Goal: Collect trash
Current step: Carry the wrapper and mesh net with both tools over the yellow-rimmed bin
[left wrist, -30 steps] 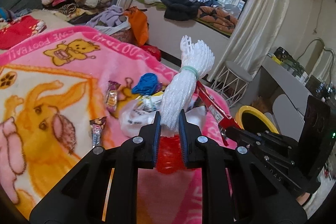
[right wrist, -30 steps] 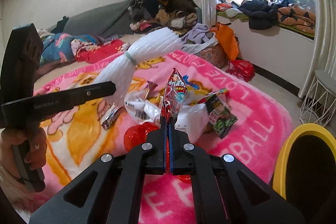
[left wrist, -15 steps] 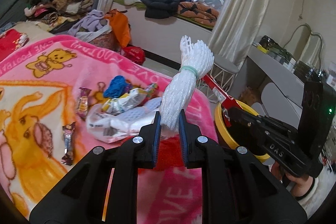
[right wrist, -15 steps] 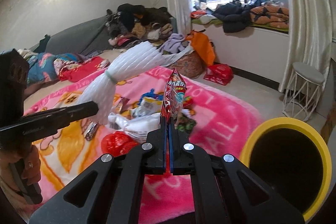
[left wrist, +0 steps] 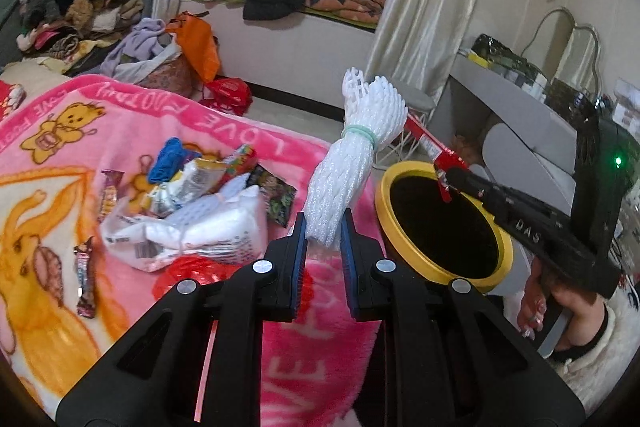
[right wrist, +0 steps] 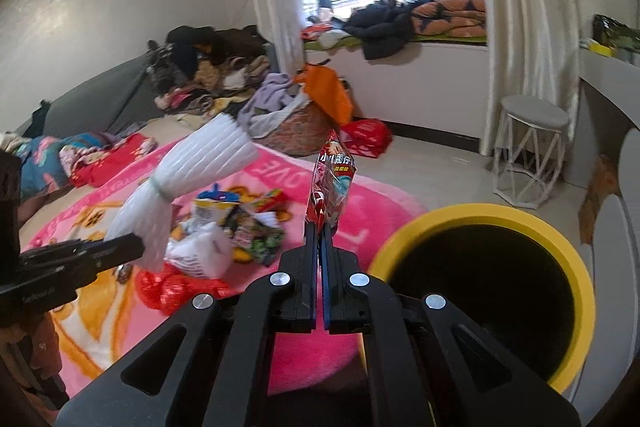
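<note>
My left gripper [left wrist: 323, 227] is shut on the lower end of a bundle of white foam netting [left wrist: 352, 155] tied with a green band; the bundle stands upright over the edge of the pink blanket [left wrist: 120, 131]. My right gripper [right wrist: 319, 231] is shut on a red snack wrapper [right wrist: 330, 183], held upright just left of the yellow-rimmed bin [right wrist: 484, 287]. In the left wrist view the right gripper [left wrist: 444, 183] and its red wrapper [left wrist: 428, 143] hang over the far rim of the bin [left wrist: 444, 227]. In the right wrist view the foam bundle [right wrist: 188, 187] sticks up at the left.
More trash lies heaped on the blanket: a white plastic bag [left wrist: 192, 227], a red bag [right wrist: 176, 287], small wrappers [left wrist: 86, 279] and a blue scrap [left wrist: 170, 157]. A white stool [right wrist: 528, 151] stands beyond the bin. Clothes cover the sofa and window bench.
Both grippers have swung right, away from the trash heap and toward the yellow bin, each still holding its piece. The bin now fills much more of both views.
</note>
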`<control>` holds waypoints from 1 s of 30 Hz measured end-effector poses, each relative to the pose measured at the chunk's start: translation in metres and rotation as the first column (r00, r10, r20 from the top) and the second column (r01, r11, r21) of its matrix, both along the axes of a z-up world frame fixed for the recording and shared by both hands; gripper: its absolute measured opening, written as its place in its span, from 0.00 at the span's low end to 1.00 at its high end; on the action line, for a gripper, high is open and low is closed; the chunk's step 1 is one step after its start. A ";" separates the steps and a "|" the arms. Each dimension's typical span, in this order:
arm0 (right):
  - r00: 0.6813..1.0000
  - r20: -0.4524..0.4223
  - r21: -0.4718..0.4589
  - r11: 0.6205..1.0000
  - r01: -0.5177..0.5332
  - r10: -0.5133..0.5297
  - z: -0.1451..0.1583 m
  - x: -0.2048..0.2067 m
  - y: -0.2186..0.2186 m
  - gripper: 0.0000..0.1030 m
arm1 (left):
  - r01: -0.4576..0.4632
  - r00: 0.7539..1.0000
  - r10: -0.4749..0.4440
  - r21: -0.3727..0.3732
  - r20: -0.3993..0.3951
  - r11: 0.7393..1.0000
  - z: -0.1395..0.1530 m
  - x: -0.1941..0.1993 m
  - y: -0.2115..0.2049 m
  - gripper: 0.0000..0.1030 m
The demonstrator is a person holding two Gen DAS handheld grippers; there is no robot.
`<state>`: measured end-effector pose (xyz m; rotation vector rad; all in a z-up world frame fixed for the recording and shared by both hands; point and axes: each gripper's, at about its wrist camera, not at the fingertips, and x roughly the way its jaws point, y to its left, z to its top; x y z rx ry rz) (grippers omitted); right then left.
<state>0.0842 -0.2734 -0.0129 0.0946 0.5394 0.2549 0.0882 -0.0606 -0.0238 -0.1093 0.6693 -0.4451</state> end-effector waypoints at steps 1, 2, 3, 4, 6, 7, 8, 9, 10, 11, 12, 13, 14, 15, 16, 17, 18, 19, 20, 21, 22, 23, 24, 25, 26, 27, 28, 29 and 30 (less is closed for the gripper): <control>1.000 -0.002 0.004 1.000 0.017 -0.017 -0.001 0.000 -0.007 0.02 | 0.004 1.000 -0.004 0.004 -0.004 1.000 -0.001 0.001 -0.002 0.11; 0.999 -0.005 0.007 0.999 0.033 -0.033 -0.002 0.000 -0.013 0.02 | 0.009 1.000 -0.009 0.009 -0.010 1.000 -0.003 0.002 -0.006 0.11; 0.999 -0.008 0.009 0.999 0.045 -0.044 -0.001 0.001 -0.017 0.02 | 0.014 1.000 -0.013 0.016 -0.014 1.000 -0.005 0.003 -0.009 0.11; 0.998 -0.011 0.010 0.998 0.060 -0.060 -0.002 0.001 -0.023 0.02 | 0.018 1.000 -0.017 0.022 -0.017 1.000 -0.006 0.004 -0.012 0.11; 0.996 -0.017 0.013 0.996 0.086 -0.085 -0.004 0.000 -0.033 0.02 | 0.033 0.999 -0.032 0.032 -0.027 0.999 -0.010 0.006 -0.020 0.11; 0.995 -0.021 0.015 0.995 0.102 -0.101 -0.005 0.000 -0.039 0.02 | 0.037 0.999 -0.036 0.039 -0.031 0.999 -0.011 0.007 -0.023 0.11; 0.993 -0.025 0.017 0.994 0.112 -0.112 -0.006 0.000 -0.042 0.02 | 0.044 0.998 -0.042 0.050 -0.040 0.998 -0.014 0.009 -0.027 0.11; 0.991 -0.033 0.020 0.991 0.130 -0.129 -0.008 0.000 -0.049 0.02 | 0.053 0.997 -0.049 0.058 -0.053 0.997 -0.017 0.011 -0.032 0.11; 0.990 -0.039 0.022 0.990 0.140 -0.139 -0.010 0.000 -0.053 0.02 | 0.059 0.997 -0.055 0.062 -0.062 0.996 -0.020 0.012 -0.036 0.11; 0.988 -0.045 0.024 0.988 0.152 -0.150 -0.012 0.000 -0.058 0.02 | 0.072 0.995 -0.067 0.065 -0.076 0.995 -0.023 0.014 -0.041 0.11; 0.984 -0.055 0.027 0.985 0.169 -0.168 -0.014 0.000 -0.065 0.02 | 0.078 0.994 -0.072 0.067 -0.081 0.995 -0.024 0.015 -0.045 0.11; 0.982 -0.063 0.029 0.983 0.180 -0.178 -0.016 0.000 -0.069 0.02 | 0.089 0.993 -0.082 0.074 -0.086 0.993 -0.027 0.016 -0.050 0.11; 0.980 -0.070 0.032 0.981 0.189 -0.187 -0.017 0.000 -0.072 0.02 | 0.097 0.992 -0.090 0.079 -0.089 0.992 -0.028 0.017 -0.053 0.12; 0.977 -0.079 0.034 0.979 0.201 -0.198 -0.019 0.000 -0.076 0.02 | 0.107 0.991 -0.099 0.086 -0.092 0.991 -0.029 0.018 -0.058 0.12; 0.974 -0.087 0.034 0.977 0.212 -0.209 -0.021 0.000 -0.080 0.02 | 0.118 0.989 -0.109 0.093 -0.097 0.989 -0.031 0.020 -0.063 0.12; 0.972 -0.093 0.034 0.975 0.219 -0.215 -0.022 0.001 -0.083 0.02 | 0.127 0.988 -0.117 0.098 -0.104 0.987 -0.032 0.022 -0.068 0.12; 0.968 -0.103 0.032 0.972 0.231 -0.227 -0.024 0.001 -0.087 0.02 | 0.136 0.986 -0.125 0.101 -0.109 0.986 -0.033 0.023 -0.072 0.12; 0.966 -0.111 0.033 0.970 0.239 -0.234 -0.024 0.001 -0.089 0.02 | 0.143 0.985 -0.131 0.103 -0.112 0.984 -0.035 0.025 -0.074 0.12; 0.963 -0.120 0.035 0.968 0.247 -0.242 -0.025 0.002 -0.091 0.02 | 0.156 0.983 -0.143 0.109 -0.119 0.982 -0.036 0.027 -0.080 0.12; 0.959 -0.131 0.037 0.966 0.257 -0.251 -0.027 0.004 -0.095 0.02 | 0.164 0.981 -0.150 0.114 -0.122 0.980 -0.037 0.028 -0.085 0.12; 0.955 -0.142 0.035 0.963 0.266 -0.259 -0.030 0.004 -0.098 0.02 | 0.173 0.980 -0.158 0.119 -0.124 0.978 -0.038 0.030 -0.089 0.12; 0.952 -0.150 0.033 0.961 0.273 -0.265 -0.031 0.005 -0.101 0.02 | 0.183 0.978 -0.167 0.123 -0.128 0.975 -0.039 0.032 -0.094 0.12; 0.947 -0.164 0.029 0.959 0.283 -0.275 -0.034 0.005 -0.105 0.02 | 0.193 0.975 -0.176 0.125 -0.133 0.973 -0.041 0.033 -0.099 0.12; 0.944 -0.175 0.028 0.957 0.290 -0.281 -0.036 0.007 -0.108 0.02 | 0.205 0.973 -0.187 0.130 -0.138 0.970 -0.042 0.035 -0.105 0.12; 0.939 -0.188 0.027 0.954 0.299 -0.289 -0.039 0.008 -0.112 0.02 | 0.210 0.972 -0.191 0.136 -0.140 0.968 -0.043 0.037 -0.109 0.12; 0.934 -0.201 0.029 0.951 0.308 -0.296 -0.042 0.008 -0.116 0.02 | 0.218 0.970 -0.197 0.141 -0.143 0.966 -0.045 0.039 -0.114 0.12; 0.931 -0.212 0.034 0.949 0.312 -0.299 -0.043 0.010 -0.119 0.02 | 0.224 0.968 -0.203 0.145 -0.147 0.964 -0.046 0.040 -0.118 0.12; 0.926 -0.222 0.039 0.947 0.320 -0.304 -0.045 0.011 -0.122 0.02 | 0.232 0.966 -0.209 0.150 -0.153 0.961 -0.048 0.043 -0.123 0.12; 0.921 -0.233 0.043 0.943 0.331 -0.313 -0.048 0.011 -0.126 0.02 | 0.237 0.964 -0.213 0.153 -0.157 0.959 -0.049 0.044 -0.128 0.12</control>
